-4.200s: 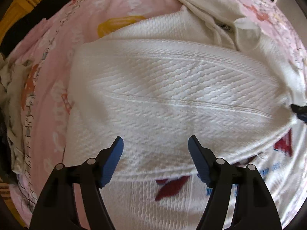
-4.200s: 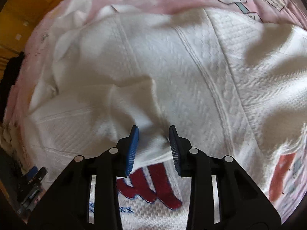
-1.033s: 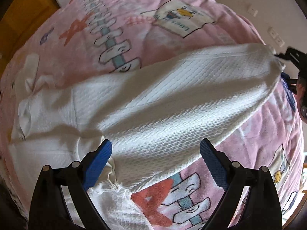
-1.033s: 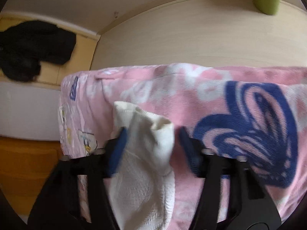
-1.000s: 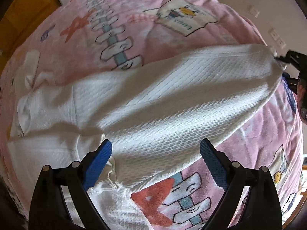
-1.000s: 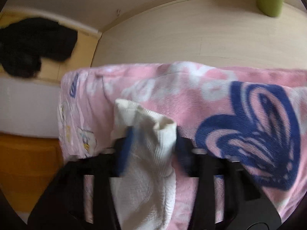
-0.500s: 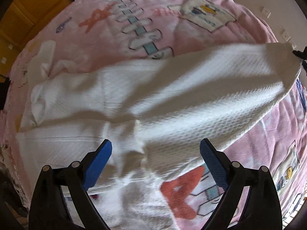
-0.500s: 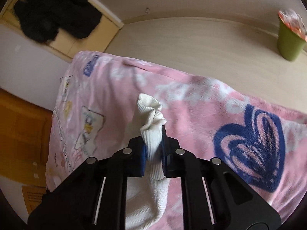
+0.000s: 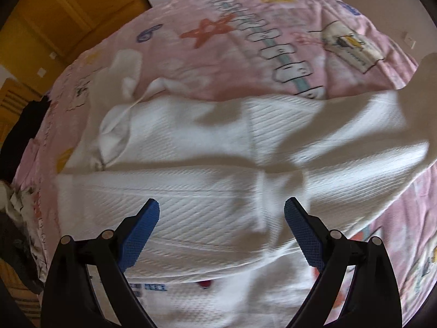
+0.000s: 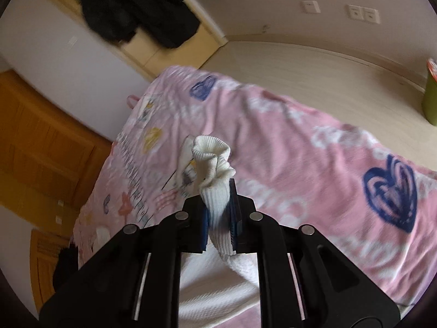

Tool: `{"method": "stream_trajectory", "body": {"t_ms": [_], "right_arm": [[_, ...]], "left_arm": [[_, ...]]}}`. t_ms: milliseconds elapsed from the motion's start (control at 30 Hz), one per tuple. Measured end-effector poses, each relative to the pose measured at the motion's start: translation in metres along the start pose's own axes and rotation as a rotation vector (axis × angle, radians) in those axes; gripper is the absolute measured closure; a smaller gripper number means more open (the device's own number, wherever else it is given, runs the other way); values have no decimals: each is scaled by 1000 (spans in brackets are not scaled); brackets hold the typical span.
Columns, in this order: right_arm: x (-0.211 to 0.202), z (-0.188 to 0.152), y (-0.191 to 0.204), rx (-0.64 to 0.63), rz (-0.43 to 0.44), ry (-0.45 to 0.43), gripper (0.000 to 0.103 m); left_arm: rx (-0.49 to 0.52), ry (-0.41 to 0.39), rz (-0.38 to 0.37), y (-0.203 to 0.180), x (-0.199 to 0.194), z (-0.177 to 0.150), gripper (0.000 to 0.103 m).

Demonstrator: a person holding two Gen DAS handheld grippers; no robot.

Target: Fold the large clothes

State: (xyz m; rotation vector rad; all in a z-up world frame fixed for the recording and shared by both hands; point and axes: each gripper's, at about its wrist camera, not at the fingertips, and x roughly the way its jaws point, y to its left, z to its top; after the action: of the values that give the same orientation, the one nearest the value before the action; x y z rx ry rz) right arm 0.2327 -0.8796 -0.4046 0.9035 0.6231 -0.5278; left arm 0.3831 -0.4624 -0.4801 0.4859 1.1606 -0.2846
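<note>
Pink blanket (image 10: 314, 169), white sweater (image 9: 218, 191), right tongs (image 10: 218, 213) pinching cuff (image 10: 211, 161), left tongs (image 9: 220, 227) spread

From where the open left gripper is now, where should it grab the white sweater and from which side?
Probably the raised fold ridge on the white sweater, coming straight down from above. That ridge stands proud of the flat knit between the open fingers of the left gripper, so they can pinch across it. The right gripper already clamps the sleeve cuff.

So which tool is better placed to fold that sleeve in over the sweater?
Right. The right tool is shut on the sleeve cuff; the left tool hangs open above the white sweater, holding nothing.
</note>
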Motion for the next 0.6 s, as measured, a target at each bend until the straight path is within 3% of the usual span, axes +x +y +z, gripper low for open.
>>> {"method": "stream_trajectory", "body": {"t_ms": [167,600], "right_arm": [[7,-38,46,7,105,68,92],[13,-168,207,-132,289,183,92]], "left_arm": [[-24,-10,25,35,6,-17,13],[-168,48,-88,116,57,-56,13]]}}
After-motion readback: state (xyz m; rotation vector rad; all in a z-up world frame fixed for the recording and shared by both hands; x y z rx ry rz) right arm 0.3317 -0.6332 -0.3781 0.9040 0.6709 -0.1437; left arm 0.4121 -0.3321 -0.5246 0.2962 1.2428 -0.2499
